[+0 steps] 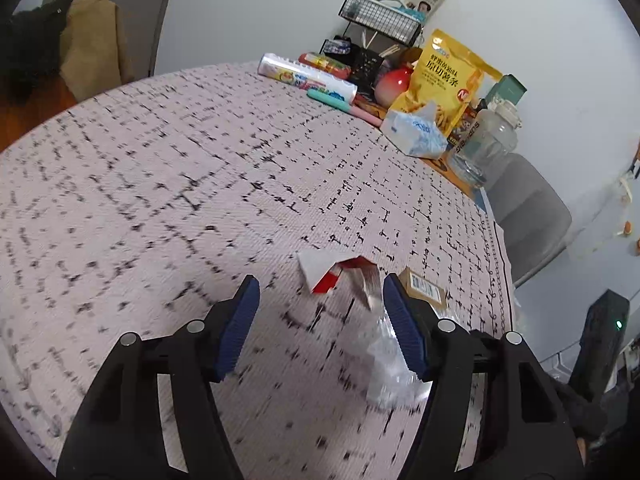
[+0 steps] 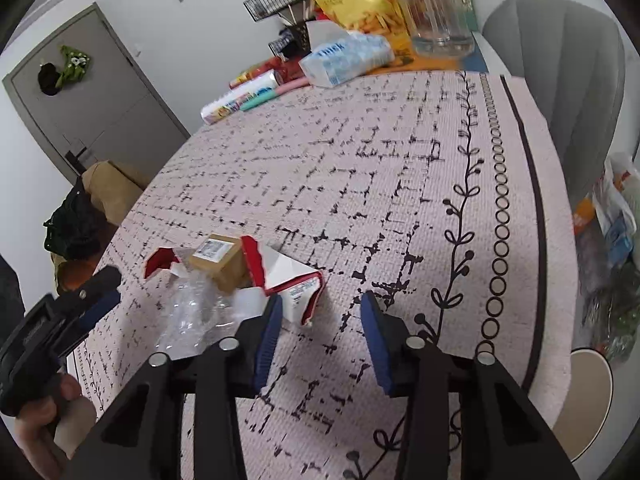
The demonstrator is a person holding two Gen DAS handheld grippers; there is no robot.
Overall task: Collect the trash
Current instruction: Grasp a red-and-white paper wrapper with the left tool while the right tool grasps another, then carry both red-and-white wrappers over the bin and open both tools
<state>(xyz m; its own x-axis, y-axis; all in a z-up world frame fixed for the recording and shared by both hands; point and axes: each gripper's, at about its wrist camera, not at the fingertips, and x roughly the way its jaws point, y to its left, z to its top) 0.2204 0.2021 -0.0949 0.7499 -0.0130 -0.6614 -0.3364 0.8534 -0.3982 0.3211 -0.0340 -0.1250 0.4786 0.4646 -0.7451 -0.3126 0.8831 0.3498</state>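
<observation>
A small heap of trash lies on the patterned tablecloth (image 1: 160,168): a torn red-and-white carton (image 1: 328,270) (image 2: 294,280), crumpled clear plastic wrap (image 1: 384,356) (image 2: 196,314) and a small brown box (image 1: 426,288) (image 2: 220,260). My left gripper (image 1: 320,280) is open, with the carton just beyond its tips and the plastic lying against its right pad. My right gripper (image 2: 320,298) is open too, and the carton's lower corner sits beside its left finger. In the right wrist view the left gripper (image 2: 100,300) reaches in from the left, held by a hand (image 2: 44,420).
At the table's far end stand a yellow snack bag (image 1: 444,76), a tissue pack (image 1: 416,132), a clear jar (image 1: 486,144), a printed roll (image 1: 308,76) and a wire rack (image 1: 380,20). A grey chair (image 2: 568,68) and a bag of rubbish (image 2: 612,240) sit past the right edge.
</observation>
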